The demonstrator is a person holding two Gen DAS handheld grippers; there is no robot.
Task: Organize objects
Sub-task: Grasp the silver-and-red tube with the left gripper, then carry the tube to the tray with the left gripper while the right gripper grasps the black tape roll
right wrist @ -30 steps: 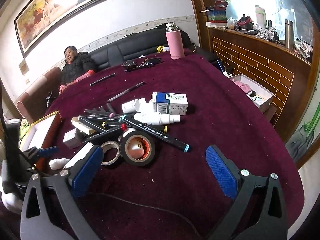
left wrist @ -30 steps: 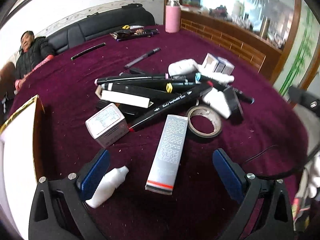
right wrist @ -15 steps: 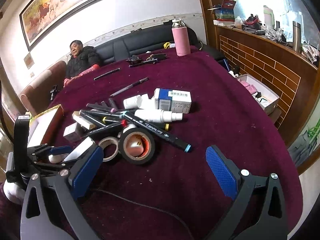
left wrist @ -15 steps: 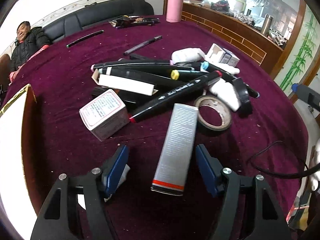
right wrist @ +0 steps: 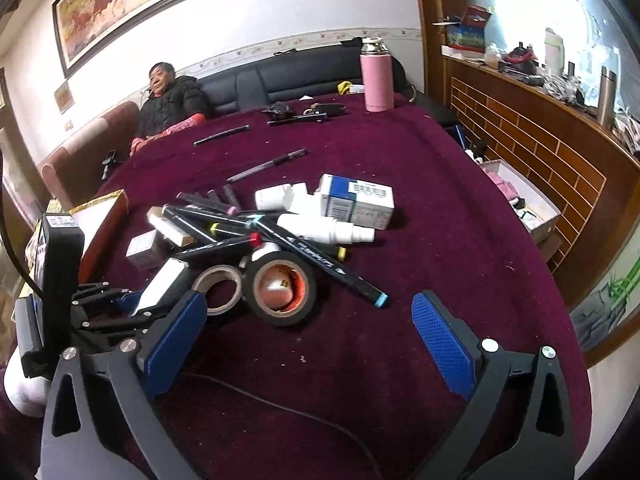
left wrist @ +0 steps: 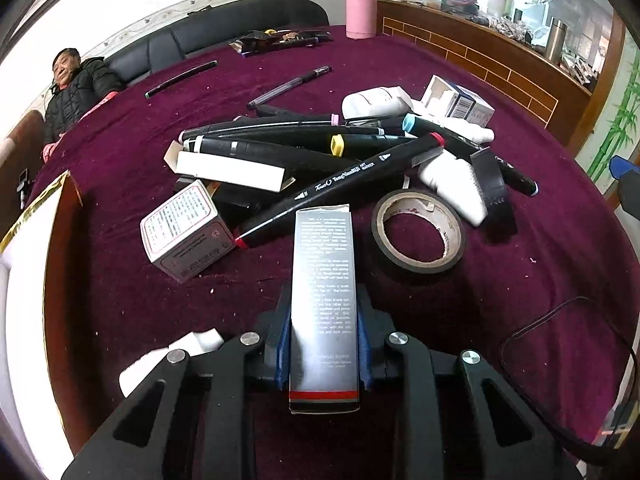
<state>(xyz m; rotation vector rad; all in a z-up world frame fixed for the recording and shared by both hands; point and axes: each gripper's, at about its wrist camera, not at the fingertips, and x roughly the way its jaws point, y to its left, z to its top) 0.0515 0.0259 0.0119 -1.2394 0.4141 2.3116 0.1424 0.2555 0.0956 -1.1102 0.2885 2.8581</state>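
L gripper (left wrist: 323,344) clamped on silver carton (left wrist: 323,304), its far end by tape roll (left wrist: 418,232). R gripper (right wrist: 310,340) spread wide above maroon worktop (right wrist: 440,248), holding nothing.

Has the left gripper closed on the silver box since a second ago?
Yes. The left gripper has shut on the silver box; its fingers came inward, leaving the white bottle outside.

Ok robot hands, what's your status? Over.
Left gripper shut on silver box. Right gripper open, holding nothing. Markers and tape roll ahead.
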